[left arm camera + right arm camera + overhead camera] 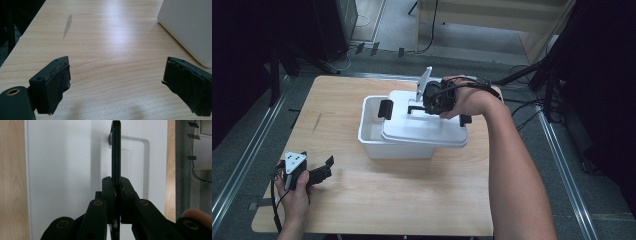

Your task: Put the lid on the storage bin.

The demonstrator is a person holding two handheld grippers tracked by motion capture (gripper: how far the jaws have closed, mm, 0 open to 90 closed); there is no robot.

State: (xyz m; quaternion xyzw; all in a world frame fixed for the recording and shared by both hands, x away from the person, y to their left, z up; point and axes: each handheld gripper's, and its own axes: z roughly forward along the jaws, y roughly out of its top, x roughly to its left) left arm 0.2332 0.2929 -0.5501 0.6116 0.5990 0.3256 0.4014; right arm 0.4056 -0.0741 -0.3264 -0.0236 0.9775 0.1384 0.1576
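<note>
**Op:** High view first: I see the white bin (374, 135) in the middle of the counter (412, 200). Its white lid (422, 127) sits a bit crooked, pushed toward the right, so the left part of the bin is open.

**Helper:** What is the right gripper (422, 107) doing?

**Op:** My right fingers (109, 192) are pinched tight on the thin black handle (116, 152) on top of the lid. It stands up straight between them.

**Helper:** How do we do this step well?

**Op:** I think I should keep the pinch firm and slide the lid flat and slow, so it does not tip or slip out. Then line up its edges with the bin rim before I let go. The black clips (385, 109) at the ends should sit over the rim.

**Helper:** And the left gripper (324, 170)?

**Op:** It rests near the front left corner of the counter, well apart from the bin. Its fingers (53, 85) are wide apart and hold nothing, just bare wood between them.
</note>
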